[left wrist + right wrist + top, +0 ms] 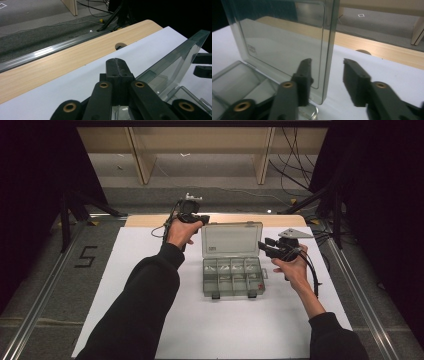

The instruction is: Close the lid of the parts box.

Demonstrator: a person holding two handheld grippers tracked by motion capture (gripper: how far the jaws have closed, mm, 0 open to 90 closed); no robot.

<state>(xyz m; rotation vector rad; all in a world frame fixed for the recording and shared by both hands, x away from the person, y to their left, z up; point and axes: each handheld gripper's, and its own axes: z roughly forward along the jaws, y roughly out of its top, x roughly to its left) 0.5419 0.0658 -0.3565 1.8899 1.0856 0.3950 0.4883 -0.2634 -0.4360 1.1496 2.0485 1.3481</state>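
On the white sheet point(150, 270) covering the worktop point(150, 220), mid-scene, sits a clear grey plastic organizer box point(233, 277), lid point(231, 239) swung up and standing near upright along the far side, base split into small compartments with pale bits inside, too small to identify. Two latches point(216, 295) hang at the near edge of the box. Left claw point(196, 218), held in the person's left hand point(181, 231), sits just left of the lid's far left corner; in the left gripper view its jaws are pressed flat together with nothing between them, and the lid's edge point(175, 56) runs just beside them on the right, contact unclear. Right claw point(262, 246), held in the right hand point(292, 265), points left at the lid's right edge. In the right gripper view its jaws stand partly apart, and the lid's right edge point(329, 50) stands between them, close against the left jaw, with a clear gap to the right jaw; pads not pressing on it. Beyond the worktop's far edge lie grey carpet floor point(210, 195), cables point(292, 165) and wooden furniture legs point(142, 162). A cable hole point(120, 46) shows in the bare wood strip.
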